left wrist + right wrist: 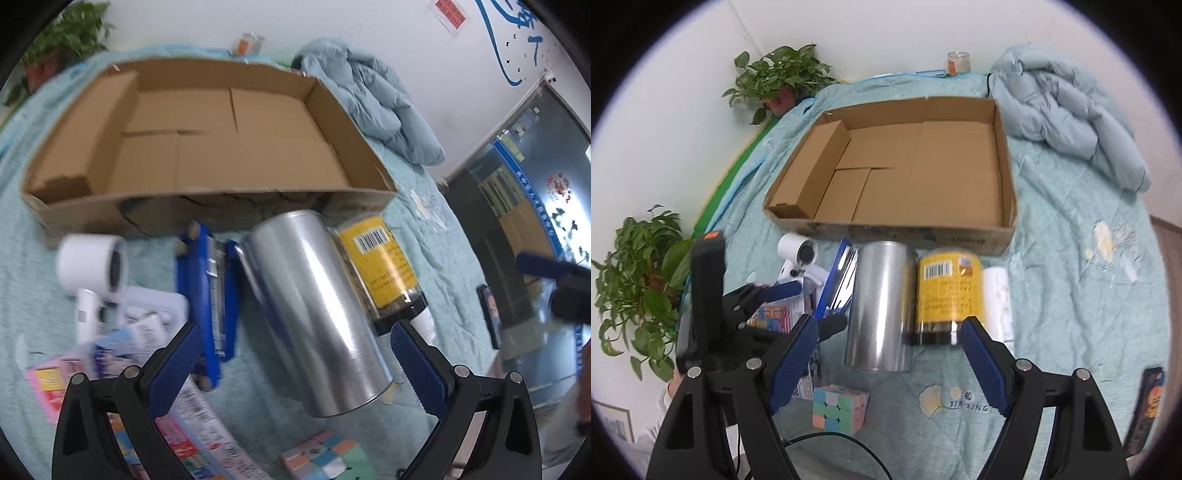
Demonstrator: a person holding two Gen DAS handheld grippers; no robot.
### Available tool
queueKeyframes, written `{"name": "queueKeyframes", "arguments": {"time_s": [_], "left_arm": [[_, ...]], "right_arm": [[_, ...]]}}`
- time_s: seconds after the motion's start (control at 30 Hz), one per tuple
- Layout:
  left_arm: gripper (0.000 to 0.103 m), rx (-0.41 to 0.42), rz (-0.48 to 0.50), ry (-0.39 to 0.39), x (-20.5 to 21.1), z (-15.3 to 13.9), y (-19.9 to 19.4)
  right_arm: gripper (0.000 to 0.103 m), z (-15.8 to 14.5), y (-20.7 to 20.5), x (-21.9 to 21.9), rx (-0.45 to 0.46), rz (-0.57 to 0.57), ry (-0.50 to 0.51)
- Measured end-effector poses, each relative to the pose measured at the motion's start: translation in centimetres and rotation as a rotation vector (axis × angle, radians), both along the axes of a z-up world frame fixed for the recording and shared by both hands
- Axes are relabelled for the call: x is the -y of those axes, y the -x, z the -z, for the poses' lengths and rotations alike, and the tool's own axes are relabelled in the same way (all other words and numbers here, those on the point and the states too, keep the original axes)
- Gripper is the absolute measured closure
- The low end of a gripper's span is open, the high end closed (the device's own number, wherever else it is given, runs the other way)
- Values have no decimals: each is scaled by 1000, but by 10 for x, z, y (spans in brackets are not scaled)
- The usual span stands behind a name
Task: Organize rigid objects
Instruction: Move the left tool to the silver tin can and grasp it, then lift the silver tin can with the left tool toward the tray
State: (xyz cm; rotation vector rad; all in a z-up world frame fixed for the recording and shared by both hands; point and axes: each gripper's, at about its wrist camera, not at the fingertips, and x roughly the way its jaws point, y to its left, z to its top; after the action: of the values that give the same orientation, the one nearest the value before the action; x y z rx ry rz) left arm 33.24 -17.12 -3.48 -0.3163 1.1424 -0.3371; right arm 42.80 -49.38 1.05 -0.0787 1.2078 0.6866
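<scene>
A silver metal can (314,310) (881,306) lies on the teal bedspread, with a yellow-labelled jar (384,269) (943,295) beside it on its right. Behind them stands an open cardboard box (207,147) (908,166), holding only cardboard inserts. My left gripper (295,365) is open, its jaws standing either side of the can's near end. It also shows in the right wrist view (798,302). My right gripper (890,365) is open and empty, just short of the can and jar. A pastel puzzle cube (325,458) (840,408) lies near the front.
A white hair dryer (96,269) (799,254), a blue flat case (208,291) (836,280) and colourful packets (177,421) lie left of the can. A white roll (997,299) lies right of the jar. A folded quilt (1067,110) sits at the back right. Potted plants (639,288) stand on the left.
</scene>
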Motion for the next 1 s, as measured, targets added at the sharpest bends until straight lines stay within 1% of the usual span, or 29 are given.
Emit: {"name": "queueKeyframes", "arguments": {"time_s": [0.1,0.13,0.17,0.2,0.3,0.37,0.43,0.53,0.6,0.63,0.67,0.73,0.8,0.87,1.0], "left_arm": [[1,-67,16,37,7,17,-11],[1,-78,18,43,10,21,-13],[6,-89,15,34,12,26,-16],[6,-104,12,9,14,30,-19],[6,-145,36,37,18,40,-27],[6,-142,40,34,19,40,-31],[6,-138,42,26,21,40,-32],[7,-141,37,21,20,41,-36],[14,-142,59,31,27,44,-38],[14,-149,58,28,29,47,-38],[14,-149,53,25,30,51,-35],[14,-151,40,34,28,52,-33],[14,-165,31,59,24,54,-32],[14,-169,28,67,27,58,-30],[14,-160,36,58,27,54,-28]], "right_arm": [[23,24,6,14,-63,9,-82],[23,37,9,17,-98,5,-108],[23,50,11,18,-123,-4,-122],[23,61,14,18,-138,-12,-131],[23,88,18,12,-157,-7,-110],[23,100,18,7,-157,-4,-115],[23,112,17,3,-178,0,-130],[24,129,12,-6,-205,-1,-120],[27,136,9,-13,-223,-6,-119],[30,138,9,-16,-239,-14,-135],[30,139,9,-19,-244,-19,-133],[29,138,13,-25,-225,-23,-126],[28,138,16,-29,-212,-31,-118],[25,141,15,-31,-223,-33,-119],[20,151,12,-40,-258,-20,-121]]}}
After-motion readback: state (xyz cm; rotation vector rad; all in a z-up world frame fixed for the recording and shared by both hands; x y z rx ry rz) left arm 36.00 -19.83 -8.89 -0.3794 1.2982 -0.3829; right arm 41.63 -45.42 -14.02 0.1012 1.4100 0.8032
